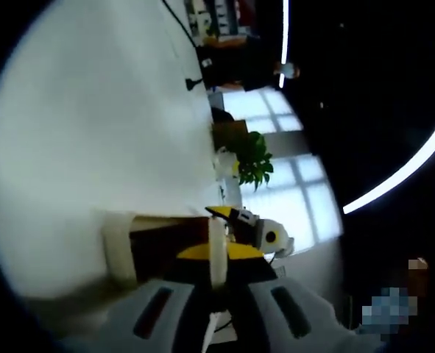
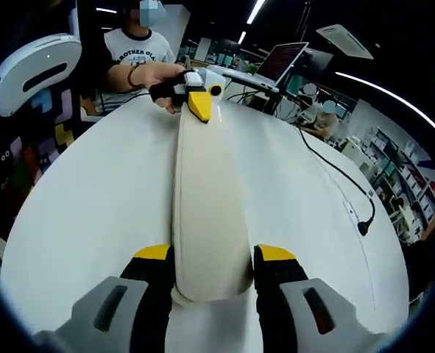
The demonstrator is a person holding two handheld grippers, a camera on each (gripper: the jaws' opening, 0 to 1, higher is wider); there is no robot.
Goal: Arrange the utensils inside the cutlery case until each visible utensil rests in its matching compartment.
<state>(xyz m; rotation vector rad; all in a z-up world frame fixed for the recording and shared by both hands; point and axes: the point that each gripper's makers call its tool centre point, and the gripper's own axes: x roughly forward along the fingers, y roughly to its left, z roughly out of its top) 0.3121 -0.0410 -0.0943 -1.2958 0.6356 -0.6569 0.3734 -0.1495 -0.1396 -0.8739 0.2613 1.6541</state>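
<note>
A long cream cutlery case (image 2: 210, 198) lies shut on the white table (image 2: 92, 206), running away from me in the right gripper view. My right gripper (image 2: 213, 257) is shut on its near end, with a yellow-tipped jaw on each side. My left gripper (image 2: 197, 95), held in a person's hand, grips the far end. In the left gripper view my left gripper (image 1: 216, 257) is shut on a thin cream edge of the case (image 1: 119, 250), whose dark brown side (image 1: 165, 239) shows. The right gripper (image 1: 250, 224) sits just beyond it. I see no utensils.
A black cable with a plug (image 2: 361, 224) trails over the table's right side. A laptop (image 2: 280, 62) and a person in a white T-shirt (image 2: 132, 44) are at the far edge. A potted plant (image 1: 254, 158) stands by bright windows.
</note>
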